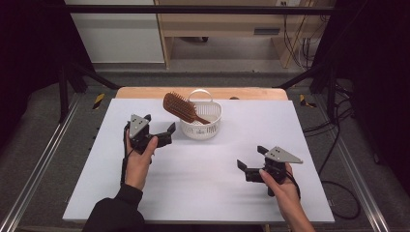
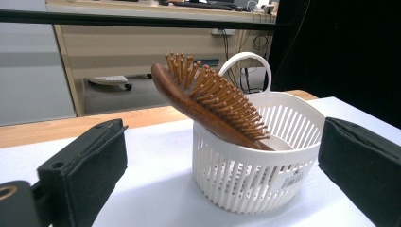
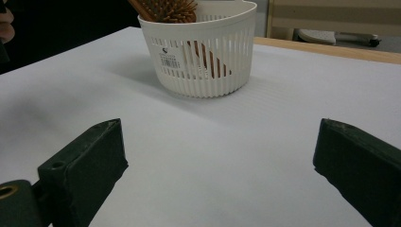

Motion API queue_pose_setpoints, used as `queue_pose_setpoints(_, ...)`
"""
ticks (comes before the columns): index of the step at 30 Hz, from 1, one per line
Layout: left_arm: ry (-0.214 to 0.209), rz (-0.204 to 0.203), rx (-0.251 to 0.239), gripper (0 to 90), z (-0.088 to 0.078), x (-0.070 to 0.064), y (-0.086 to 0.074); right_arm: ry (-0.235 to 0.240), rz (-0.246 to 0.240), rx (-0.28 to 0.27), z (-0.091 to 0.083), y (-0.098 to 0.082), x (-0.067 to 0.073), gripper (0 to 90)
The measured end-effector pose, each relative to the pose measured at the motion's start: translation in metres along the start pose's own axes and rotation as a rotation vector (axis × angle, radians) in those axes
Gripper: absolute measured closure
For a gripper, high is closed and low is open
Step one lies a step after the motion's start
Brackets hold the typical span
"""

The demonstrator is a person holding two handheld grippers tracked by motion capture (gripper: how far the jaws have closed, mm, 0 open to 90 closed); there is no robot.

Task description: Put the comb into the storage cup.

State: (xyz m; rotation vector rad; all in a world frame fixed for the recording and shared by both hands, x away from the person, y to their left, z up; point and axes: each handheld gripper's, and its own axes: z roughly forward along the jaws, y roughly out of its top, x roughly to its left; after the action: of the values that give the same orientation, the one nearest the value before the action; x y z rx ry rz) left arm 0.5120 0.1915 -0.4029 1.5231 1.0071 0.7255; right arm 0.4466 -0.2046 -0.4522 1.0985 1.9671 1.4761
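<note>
I saw a brown wooden hairbrush (image 1: 183,108) leaning bristles-up in the white slatted basket (image 1: 201,129) on the tabletop (image 1: 203,169), left tool (image 1: 158,129) and right tool (image 1: 249,161) both spread apart and empty, basket's label sticker (image 3: 169,58) legible from my right gripper view

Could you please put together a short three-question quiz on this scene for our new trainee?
1. True or false: the hairbrush lies flat on the white table.
2. Which tongs are nearer the basket? A) left tongs B) right tongs
3. Which end of the hairbrush sticks out over the basket's rim?

Key:
1. False; it leans in the basket, handle down.
2. A.
3. The bristled head.
</note>
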Motion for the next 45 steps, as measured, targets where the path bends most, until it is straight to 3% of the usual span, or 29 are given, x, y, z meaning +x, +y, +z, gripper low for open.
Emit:
queue_pose_setpoints(11, 0.004, -0.011, -0.010, 1.7, -0.012, 0.005, -0.005, 0.000, -0.001, 0.002, 0.000, 0.000, 0.001, 3.5)
queue_pose_setpoints(23, 0.009, 0.006, 0.009, 1.8, -0.035, 0.016, -0.010, -0.005, -0.017, 0.006, 0.000, 0.000, 0.001, 3.5)
queue_pose_setpoints(32, 0.018, 0.013, 0.009, 1.8, -0.082, 0.031, 0.001, -0.014, -0.059, 0.005, -0.007, -0.001, 0.001, 3.3)
queue_pose_setpoints(40, 0.050, 0.025, 0.005, 2.0, -0.132, 0.053, 0.011, -0.034, -0.052, -0.038, -0.021, 0.002, 0.001, 3.3)
queue_pose_setpoints(45, 0.068, 0.039, -0.018, 2.1, -0.155, 0.064, 0.006, -0.062, -0.026, -0.075, -0.030, 0.001, -0.005, 3.4)
